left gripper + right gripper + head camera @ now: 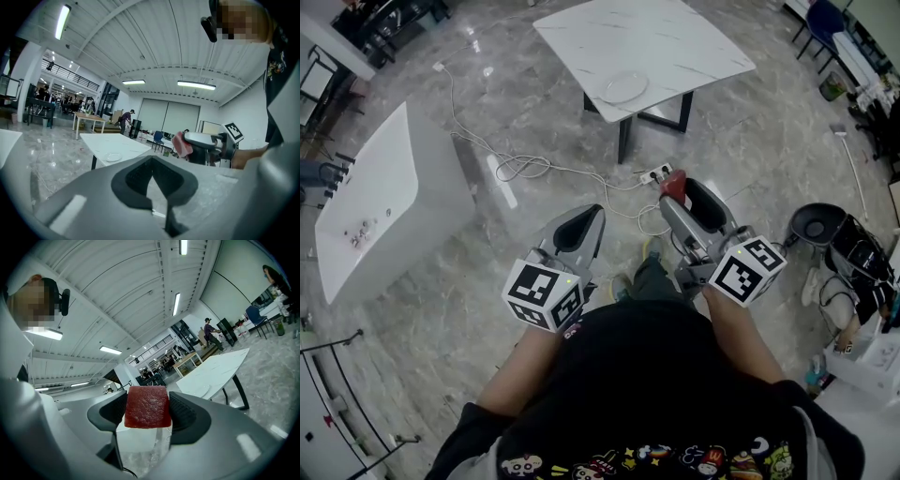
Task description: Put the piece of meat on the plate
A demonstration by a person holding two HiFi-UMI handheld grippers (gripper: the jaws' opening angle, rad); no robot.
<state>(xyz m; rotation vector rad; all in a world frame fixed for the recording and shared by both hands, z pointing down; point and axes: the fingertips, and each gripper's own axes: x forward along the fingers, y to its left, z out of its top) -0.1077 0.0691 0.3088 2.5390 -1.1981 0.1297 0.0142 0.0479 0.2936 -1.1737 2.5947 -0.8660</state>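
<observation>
One meat piece (pixel 146 407) upright between fingers (pixel 185 412)

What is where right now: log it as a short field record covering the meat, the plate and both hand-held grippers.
meat: red slab, clamped between the jaws of the right hand-held gripper
right hand-held gripper: shut on the meat, held over the floor, short of the white table
left hand-held gripper: jaws together, nothing between them
plate: empty, on the white table ahead
task state: meat not yet on the plate
</observation>
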